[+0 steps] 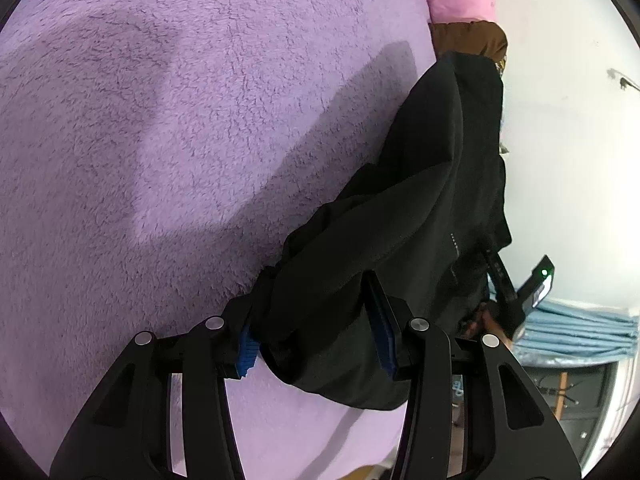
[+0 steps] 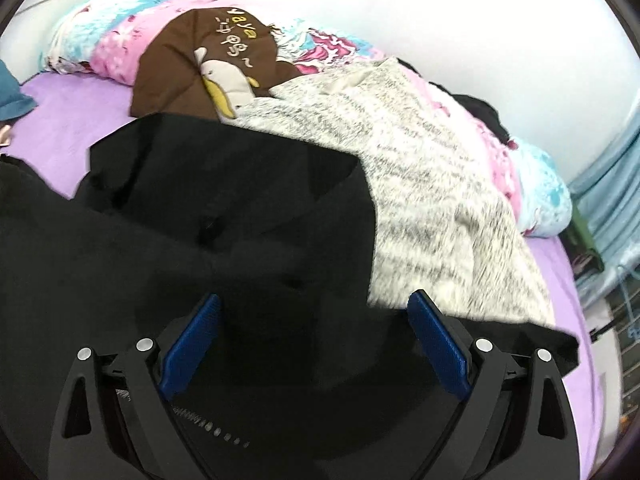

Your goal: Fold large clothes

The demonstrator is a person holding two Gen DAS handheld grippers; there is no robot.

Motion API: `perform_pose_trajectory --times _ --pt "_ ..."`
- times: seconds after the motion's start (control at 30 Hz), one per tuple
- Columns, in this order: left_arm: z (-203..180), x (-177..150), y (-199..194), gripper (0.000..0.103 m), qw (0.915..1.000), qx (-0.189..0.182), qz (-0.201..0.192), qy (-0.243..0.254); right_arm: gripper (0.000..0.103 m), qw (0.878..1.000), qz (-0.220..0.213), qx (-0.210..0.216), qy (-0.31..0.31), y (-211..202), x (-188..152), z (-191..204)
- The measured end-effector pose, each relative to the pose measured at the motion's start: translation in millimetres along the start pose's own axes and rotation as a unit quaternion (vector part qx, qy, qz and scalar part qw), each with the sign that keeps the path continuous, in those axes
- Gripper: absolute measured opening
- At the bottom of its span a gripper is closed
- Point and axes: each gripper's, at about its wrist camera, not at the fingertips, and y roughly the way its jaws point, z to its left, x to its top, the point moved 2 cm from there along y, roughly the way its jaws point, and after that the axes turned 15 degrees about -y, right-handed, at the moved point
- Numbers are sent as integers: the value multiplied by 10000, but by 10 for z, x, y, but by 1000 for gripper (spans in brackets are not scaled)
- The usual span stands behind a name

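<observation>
The left tool [image 1: 316, 320] is gripping a bunched cuff of the black jacket [image 2: 224, 216] over the purple bed [image 1: 160, 120]. The right tool [image 2: 314, 344] is hovering wide, gripping nothing; folding looks barely begun, the jacket lying rumpled.

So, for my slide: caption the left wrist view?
Left gripper clamps a bunched black garment above the purple fleece bedcover.

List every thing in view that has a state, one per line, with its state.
Left tongs: shut on a bunched part of the black fabric garment.
Right tongs: open, nothing between the pads, above the garment.
Black fabric garment: spread on the bed, one part lifted by the left tongs.
Grey-and-white speckled knit garment: unfolded, draped over the bedding.
Pink-and-turquoise floral quilt: rolled along the wall.
Purple fleece bed cover: lying flat.
</observation>
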Motion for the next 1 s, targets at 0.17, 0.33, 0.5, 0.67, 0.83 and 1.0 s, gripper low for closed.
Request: perform_pose_trajectory --times 0.17,0.33,0.5,0.67,0.83,1.0 --pt "26 5 1 45 9999 -64 66 -110 92 9968 -474 604 199 -549 297 194" --pt "28 -13 -45 45 9998 -97 114 -94 93 9900 -662 1235 157 -1015 355 565" --pt "44 -27 -77 44 9998 -111 117 -125 93 9869 -670 1394 -450 -1236 -156 917" --pt "19 -45 -87 34 9996 -195 125 -143 93 9837 -629 1479 -801 -1369 -743 1053" --pt "-16 -99 -136 27 9994 -292 99 -152 93 9821 -447 1746 -542 -1384 -1081 953" --pt "-139 -225 -211 21 9997 -171 -124 83 93 9777 -232 2064 -318 -1432 -1060 820"
